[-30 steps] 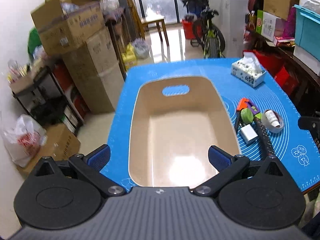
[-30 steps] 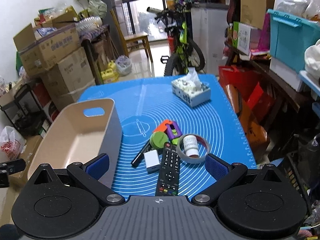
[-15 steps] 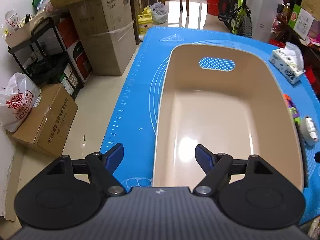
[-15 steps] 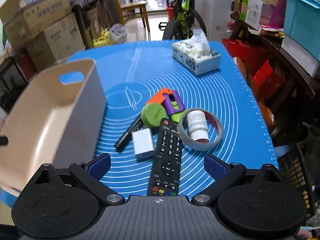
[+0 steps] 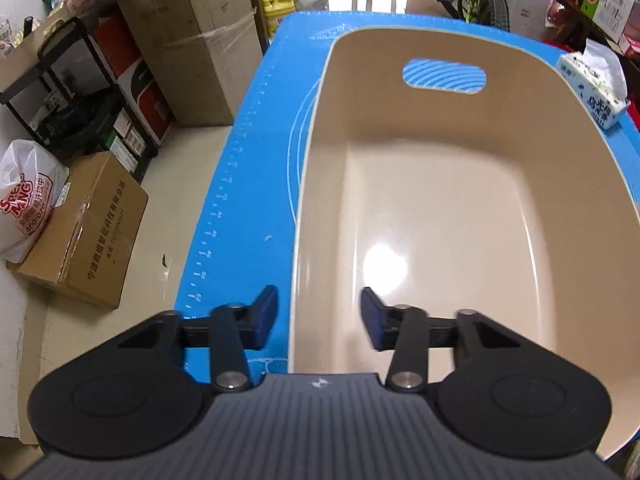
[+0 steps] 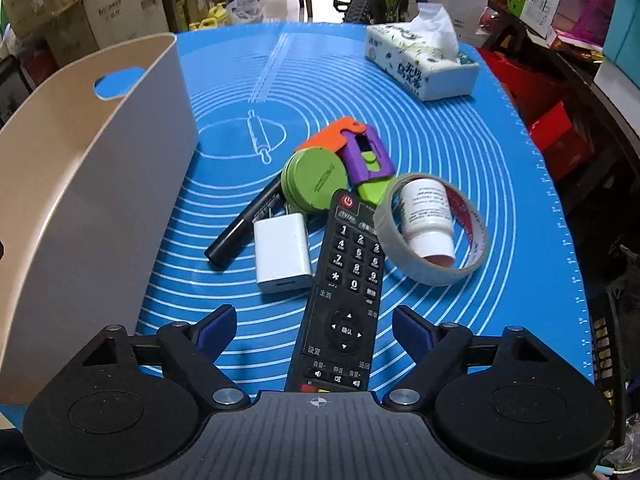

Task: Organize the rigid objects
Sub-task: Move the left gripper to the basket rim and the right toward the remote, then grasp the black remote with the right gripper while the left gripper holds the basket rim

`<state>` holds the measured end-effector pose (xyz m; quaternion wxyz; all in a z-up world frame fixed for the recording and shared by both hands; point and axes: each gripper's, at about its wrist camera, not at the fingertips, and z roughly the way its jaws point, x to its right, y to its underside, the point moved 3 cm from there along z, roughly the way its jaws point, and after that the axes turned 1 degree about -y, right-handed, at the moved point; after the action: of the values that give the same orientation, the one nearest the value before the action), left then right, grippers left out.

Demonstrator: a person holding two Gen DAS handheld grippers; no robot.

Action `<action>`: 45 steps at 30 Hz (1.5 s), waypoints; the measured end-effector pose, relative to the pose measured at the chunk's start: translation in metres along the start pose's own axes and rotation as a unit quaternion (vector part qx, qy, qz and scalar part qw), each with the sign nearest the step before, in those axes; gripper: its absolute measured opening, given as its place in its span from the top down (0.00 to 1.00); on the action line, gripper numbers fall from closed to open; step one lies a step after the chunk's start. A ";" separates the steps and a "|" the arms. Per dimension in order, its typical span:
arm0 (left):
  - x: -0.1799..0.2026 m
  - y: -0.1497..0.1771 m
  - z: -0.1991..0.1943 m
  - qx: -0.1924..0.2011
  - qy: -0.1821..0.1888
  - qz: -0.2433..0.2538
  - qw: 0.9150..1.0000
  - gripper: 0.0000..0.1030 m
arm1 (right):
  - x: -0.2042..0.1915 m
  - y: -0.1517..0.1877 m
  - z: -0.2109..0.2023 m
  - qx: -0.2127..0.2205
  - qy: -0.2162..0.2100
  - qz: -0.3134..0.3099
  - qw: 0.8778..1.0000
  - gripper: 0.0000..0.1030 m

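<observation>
Left gripper (image 5: 319, 318) just narrowing astride beige bin (image 5: 298, 240) rim, not touching; right gripper (image 6: 313, 330) narrowing, apart over remote (image 6: 342, 292)

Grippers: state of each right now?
Left gripper: open, jaws just closing astride the beige bin wall, not gripping.
Right gripper: open, just closing slightly, remote control between jaws, untouched.

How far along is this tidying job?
Nothing is sorted yet: the beige plastic bin holds nothing. The left gripper has just been closing astride the bin's near rim; the right gripper has been narrowing around the black remote control, not yet gripping. The white charger, tape roll and the rest remain on the blue mat.
</observation>
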<state>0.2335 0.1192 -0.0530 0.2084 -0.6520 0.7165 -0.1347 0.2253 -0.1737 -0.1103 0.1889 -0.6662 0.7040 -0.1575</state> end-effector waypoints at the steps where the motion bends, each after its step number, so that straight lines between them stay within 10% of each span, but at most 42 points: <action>1: 0.000 0.001 0.002 -0.008 -0.004 0.000 1.000 0.66 | 0.000 0.000 0.002 -0.002 0.000 -0.001 1.000 0.19; 14: -0.002 0.002 0.012 -0.025 -0.001 0.002 1.000 0.90 | -0.001 -0.002 0.014 -0.017 0.019 -0.013 1.000 0.34; 45: -0.005 0.003 0.013 -0.026 0.009 -0.011 1.000 0.91 | 0.026 -0.004 0.023 -0.041 -0.014 0.056 0.997 0.51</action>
<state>0.2373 0.1258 -0.0652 0.1838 -0.6638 0.7144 -0.1238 0.2391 -0.1997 -0.1299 0.1796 -0.6348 0.7437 -0.1082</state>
